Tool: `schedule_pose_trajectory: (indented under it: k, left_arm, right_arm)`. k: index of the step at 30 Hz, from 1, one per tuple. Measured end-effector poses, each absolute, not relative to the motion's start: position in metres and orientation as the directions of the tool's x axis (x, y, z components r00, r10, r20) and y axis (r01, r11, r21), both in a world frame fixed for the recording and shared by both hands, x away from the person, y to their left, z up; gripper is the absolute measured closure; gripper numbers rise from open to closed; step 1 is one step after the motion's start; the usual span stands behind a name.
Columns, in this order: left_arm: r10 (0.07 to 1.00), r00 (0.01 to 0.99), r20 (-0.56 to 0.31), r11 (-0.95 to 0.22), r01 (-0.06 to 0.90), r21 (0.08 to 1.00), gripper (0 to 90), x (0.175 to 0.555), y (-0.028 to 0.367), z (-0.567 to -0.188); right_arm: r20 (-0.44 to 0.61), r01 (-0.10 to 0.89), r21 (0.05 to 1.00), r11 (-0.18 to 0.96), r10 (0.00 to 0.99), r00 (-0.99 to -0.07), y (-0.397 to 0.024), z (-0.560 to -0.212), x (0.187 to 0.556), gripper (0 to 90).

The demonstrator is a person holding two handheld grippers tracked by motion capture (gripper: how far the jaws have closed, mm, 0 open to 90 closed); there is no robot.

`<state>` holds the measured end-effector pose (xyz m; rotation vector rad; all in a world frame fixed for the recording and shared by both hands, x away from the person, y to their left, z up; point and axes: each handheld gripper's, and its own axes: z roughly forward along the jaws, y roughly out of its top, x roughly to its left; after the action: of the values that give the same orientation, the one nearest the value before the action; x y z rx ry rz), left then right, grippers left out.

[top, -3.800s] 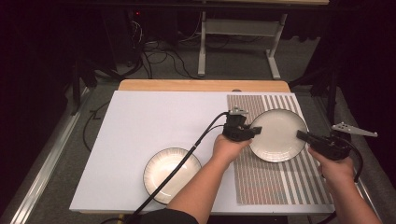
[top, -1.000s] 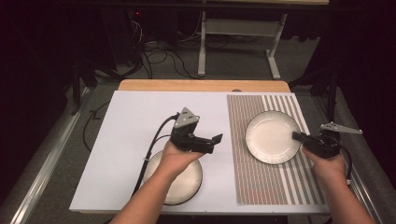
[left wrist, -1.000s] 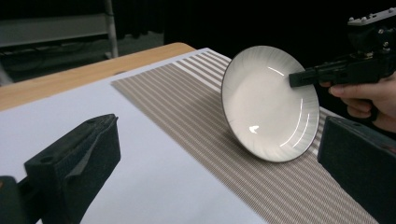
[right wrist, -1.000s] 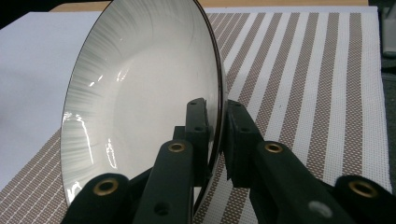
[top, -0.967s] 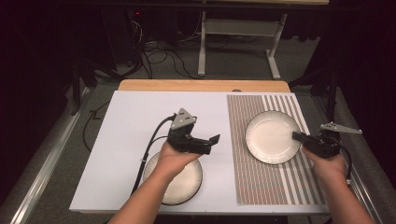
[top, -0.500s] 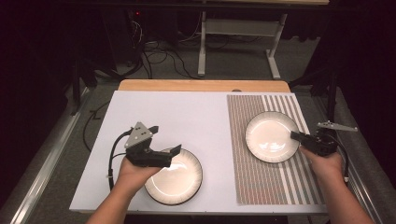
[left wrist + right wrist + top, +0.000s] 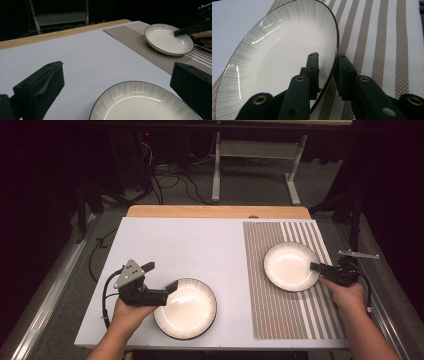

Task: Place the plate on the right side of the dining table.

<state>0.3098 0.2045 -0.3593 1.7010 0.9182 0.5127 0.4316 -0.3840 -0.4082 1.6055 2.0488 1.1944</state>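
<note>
Two round white ceramic plates with dark rims lie on the white table. The near plate sits at the table's 7 o'clock, flat on the bare surface; the far plate rests at 3 o'clock on the brown-and-white striped placemat. The right tool straddles the far plate's rim at that plate's 3 o'clock edge, one jaw inside the bowl and one outside; its jaws have just been opening, and in the right gripper view a sliver of gap shows between the pads and the rim, so I judge the grip released or nearly so. The left tool hangs with its jaws spread wide at the near plate's 9 o'clock edge, the rim lying between them in the left gripper view, not yet pinched. Risks, as judged: should the right tool withdraw upward rather than outward, the inner jaw may catch the rim and tip or drag the far plate across the placemat. Should the left tool close with too shallow a bite on the sloped, glossy rim, the near plate is likely to slip out when lifted and strike the table. A low approach could also shove the near plate toward the table's 6 o'clock edge, which is close by.
</note>
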Motion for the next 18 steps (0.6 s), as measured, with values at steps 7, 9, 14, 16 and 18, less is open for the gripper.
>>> schedule_pose_trajectory:
  k: [7, 9, 14, 16, 18]
  left_arm:
    - [0.792, 0.598, -0.118, -0.112, 0.333, 0.936, 0.0, 0.3120, 0.2054, -0.3608]
    - [0.791, 0.601, -0.119, -0.114, 0.335, 0.935, 0.0, 0.3123, 0.2050, -0.3613]
    - [0.789, 0.603, -0.120, -0.118, 0.340, 0.933, 0.0, 0.3128, 0.2045, -0.3615]
    - [0.789, 0.603, -0.121, -0.118, 0.342, 0.932, 0.0, 0.3131, 0.2047, -0.3617]
    - [0.790, 0.600, -0.123, -0.115, 0.343, 0.932, 0.0, 0.3132, 0.2047, -0.3620]
  right_arm:
    - [0.243, 0.685, 0.726, 0.056, 0.911, -0.332, -0.3848, -0.4115, 0.4329, 75.2]
    - [0.230, 0.686, 0.725, 0.063, 0.917, -0.327, -0.3849, -0.4118, 0.4329, 75.5]
    - [0.216, 0.693, 0.718, 0.068, 0.925, -0.314, -0.3853, -0.4131, 0.4330, 76.4]
    - [0.214, 0.690, 0.720, 0.067, 0.925, -0.313, -0.3852, -0.4127, 0.4328, 74.9]
    - [0.203, 0.681, 0.729, 0.072, 0.927, -0.316, -0.3847, -0.4120, 0.4326, 72.4]
